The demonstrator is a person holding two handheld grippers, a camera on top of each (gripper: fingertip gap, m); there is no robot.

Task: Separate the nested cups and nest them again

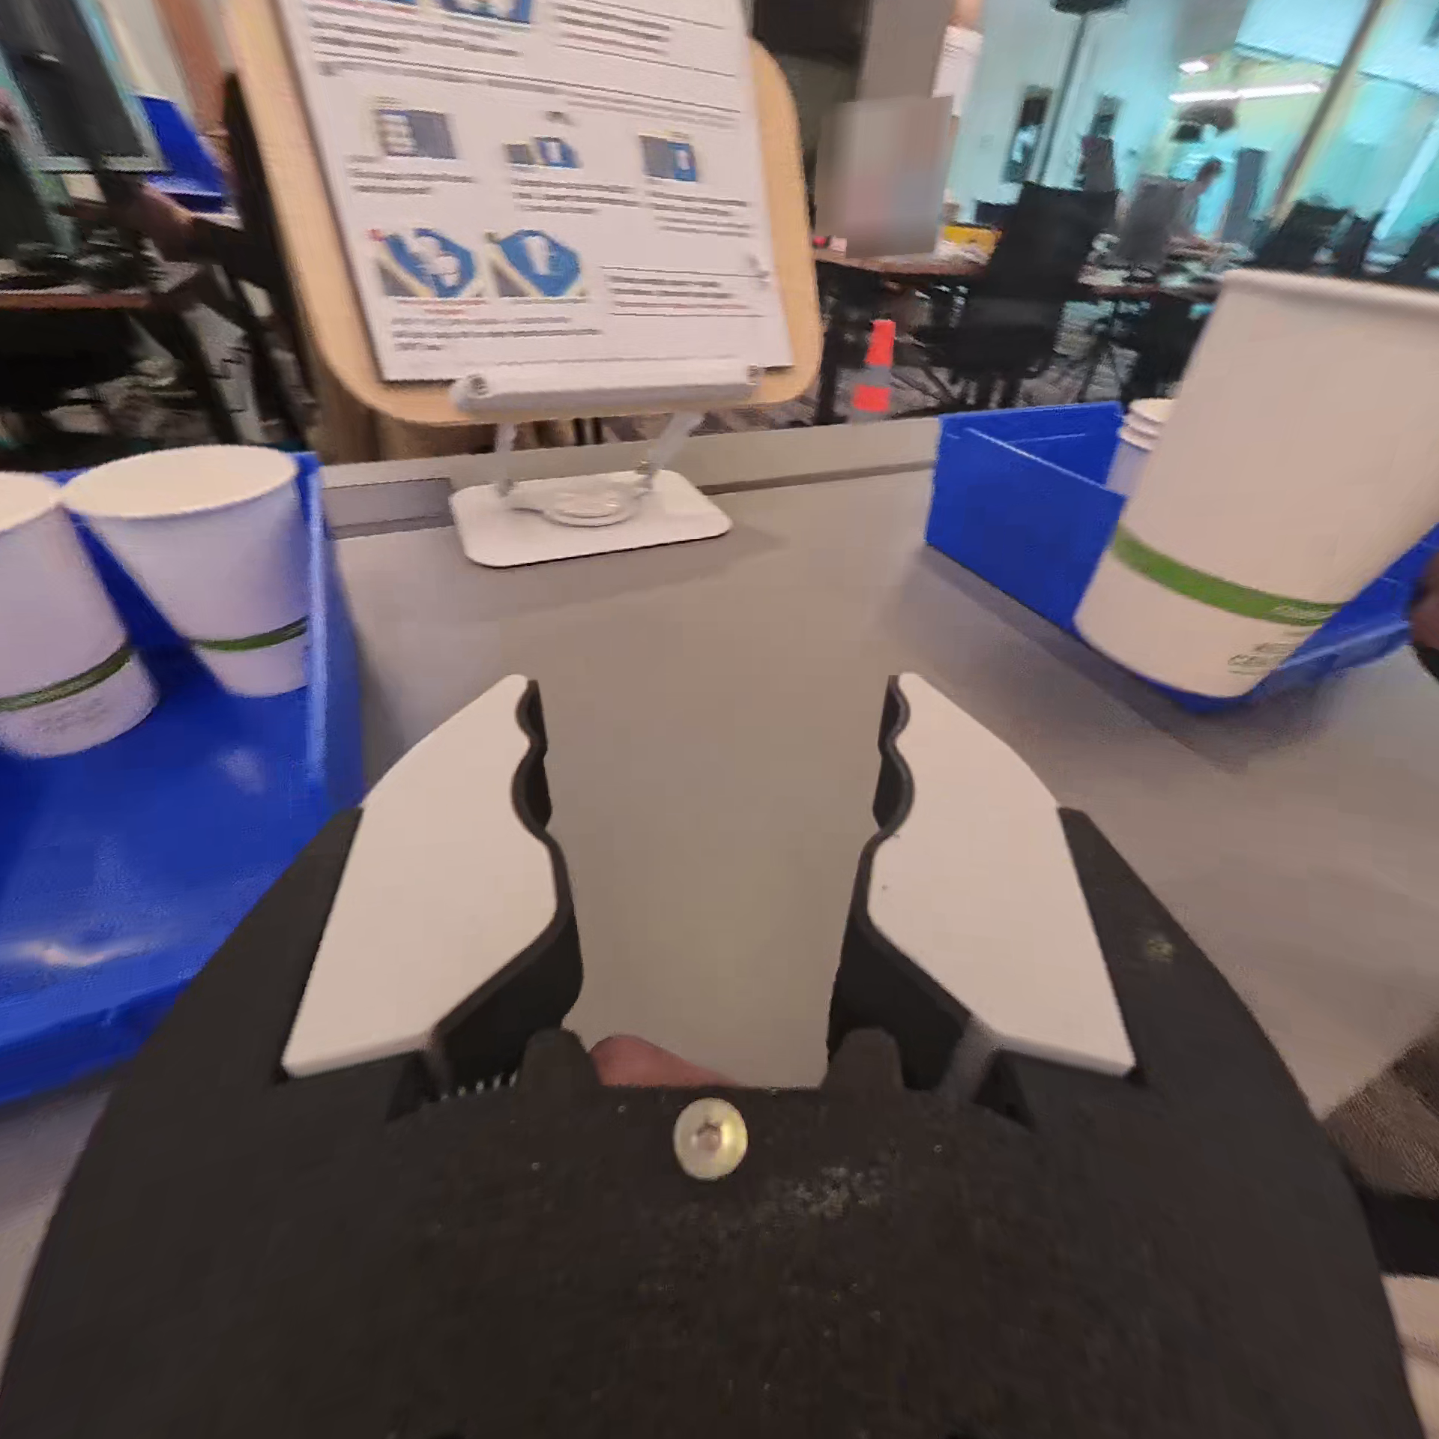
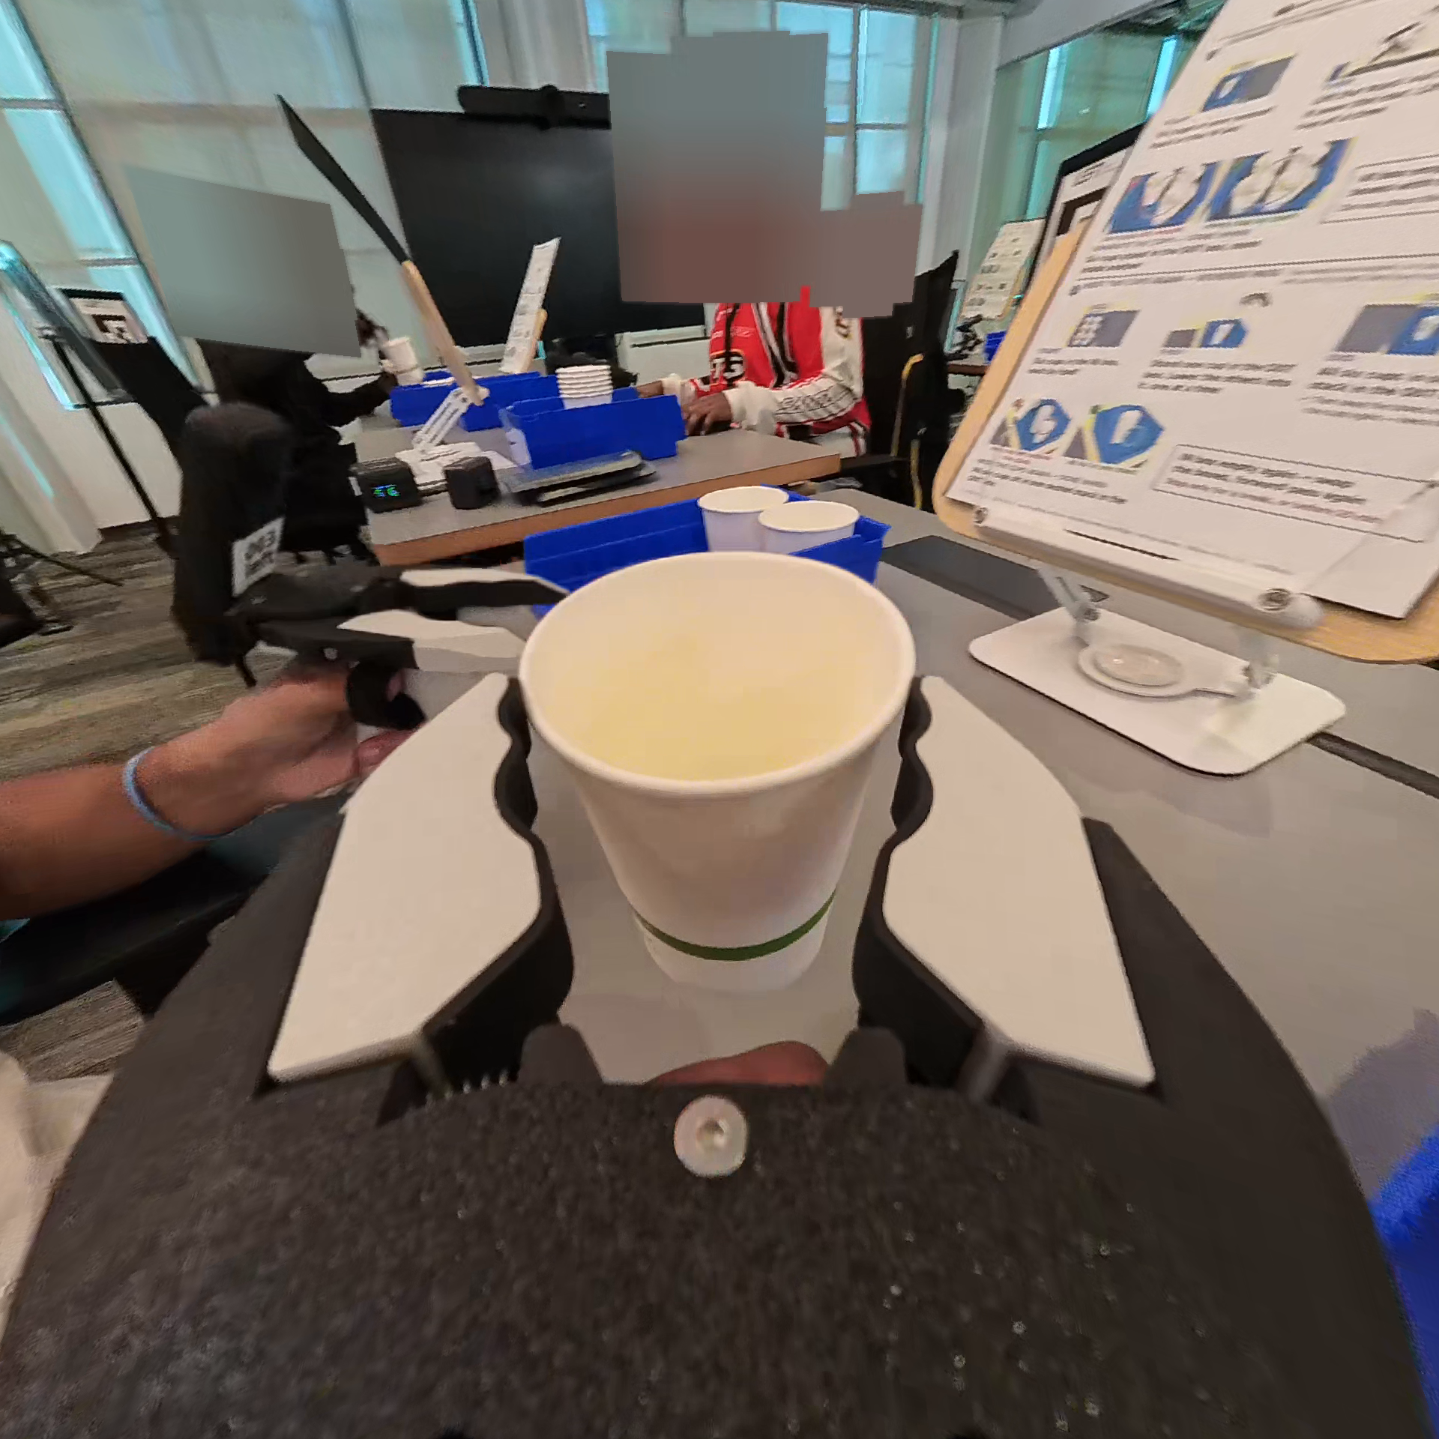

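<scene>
Leftmost, two white paper cups with green bands [image 1: 195, 568] stood in a blue plastic bin [image 1: 156, 856], beside the empty, open left hand-held gripper [image 1: 712, 747]. Rightward, the right hand-held gripper [image 2: 712, 724] clasped another white green-banded paper cup [image 2: 716, 747] below its rim, above the grey worktop [image 2: 1246, 895]. Light and crushable, it probably wanted gentle sidewall pressure.

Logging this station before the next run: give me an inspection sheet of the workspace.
Surface: grey table, bare in the middle.
Job's things: white paper cup in the right gripper; two cups in the left blue bin; stacked cups in the right blue bin.
Clutter: instruction sheet on a stand.
Grippers: left gripper open, empty.
Cables: nothing seen.
Surroundings: other desks, people, chairs.
</scene>
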